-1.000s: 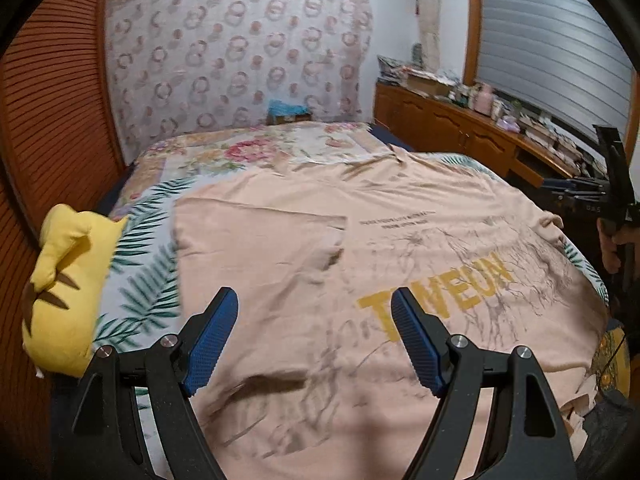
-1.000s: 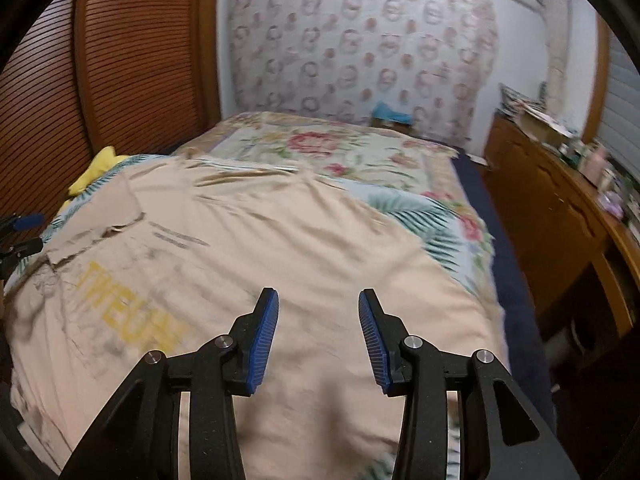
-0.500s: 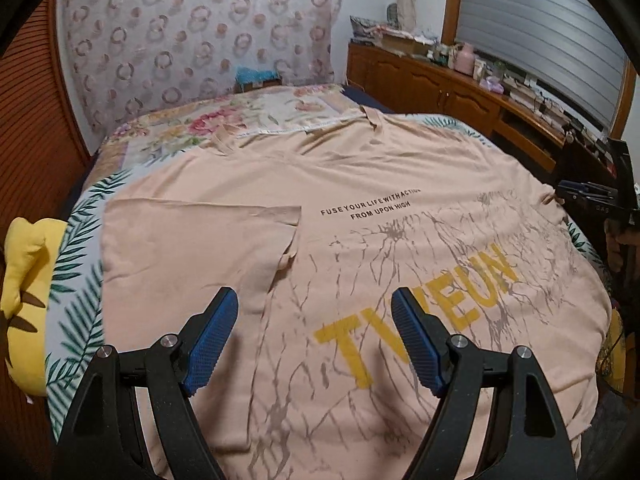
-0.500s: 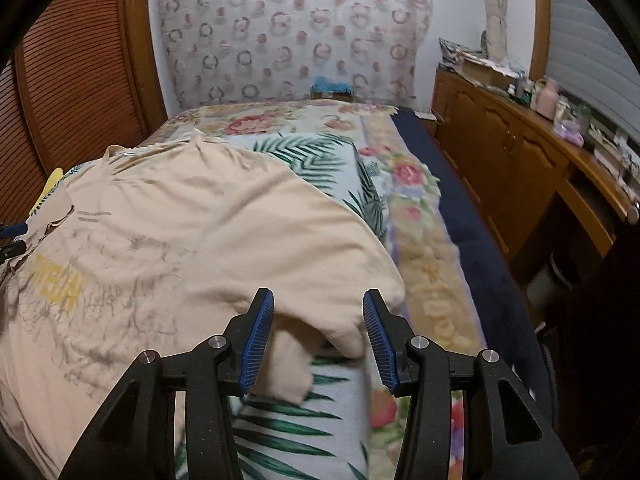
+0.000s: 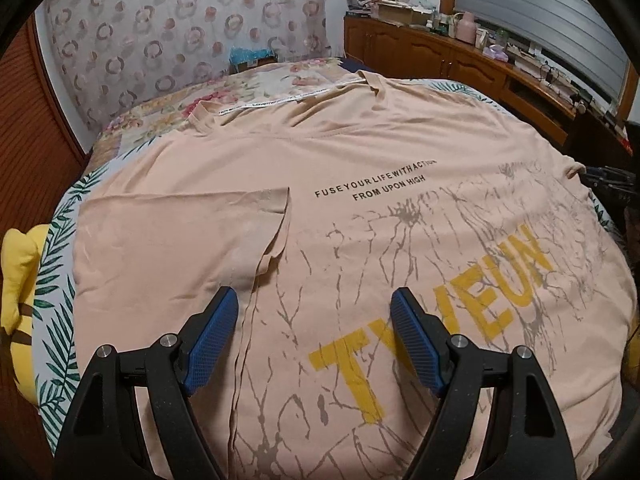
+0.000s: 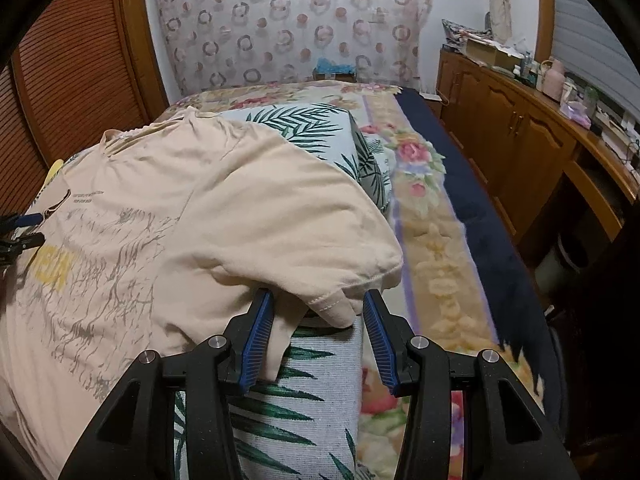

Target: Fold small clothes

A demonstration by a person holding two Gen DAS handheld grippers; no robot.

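Fingers (image 6: 374, 332) of the right gripper (image 6: 318, 330) stand parted, astride the T-shirt's (image 6: 224, 216) sleeve hem (image 6: 332, 306) — nothing clenched; left gripper (image 5: 314, 338) gapes over the shirt's print, farther off.

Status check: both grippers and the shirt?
Left gripper open above the T-shirt, nothing held. Right gripper open, jaws around the sleeve hem, not clamped. One sleeve already folded in. Nothing in the way.
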